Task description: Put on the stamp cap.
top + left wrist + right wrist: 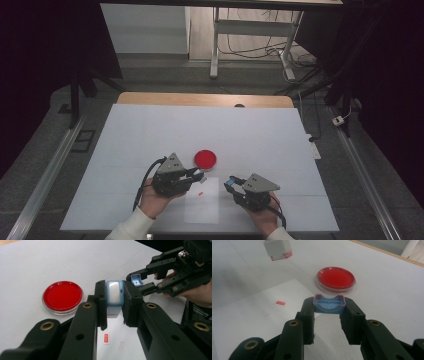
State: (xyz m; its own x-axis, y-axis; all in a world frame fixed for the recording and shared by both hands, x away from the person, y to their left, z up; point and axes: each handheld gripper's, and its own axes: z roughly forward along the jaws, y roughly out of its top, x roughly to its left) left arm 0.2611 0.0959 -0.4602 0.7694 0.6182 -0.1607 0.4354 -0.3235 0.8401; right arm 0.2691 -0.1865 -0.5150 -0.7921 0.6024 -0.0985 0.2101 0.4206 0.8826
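Note:
My left gripper point(114, 303) is shut on a small pale blue and white box point(114, 291), held just above the table. In the right gripper view the same box point(278, 250) hangs at the top left, showing a red end. My right gripper point(329, 312) is shut on a small blue cap point(329, 304) with its hollow side up. From above, the left gripper point(198, 176) and the right gripper point(231, 183) face each other a short way apart. A round red dish point(205, 158) lies flat just beyond them.
A clear sheet point(202, 202) lies on the white table point(150, 135) beneath the two grippers, with a small red label point(106, 337) on it. The table's wooden far edge point(200, 98) and bare floor lie beyond.

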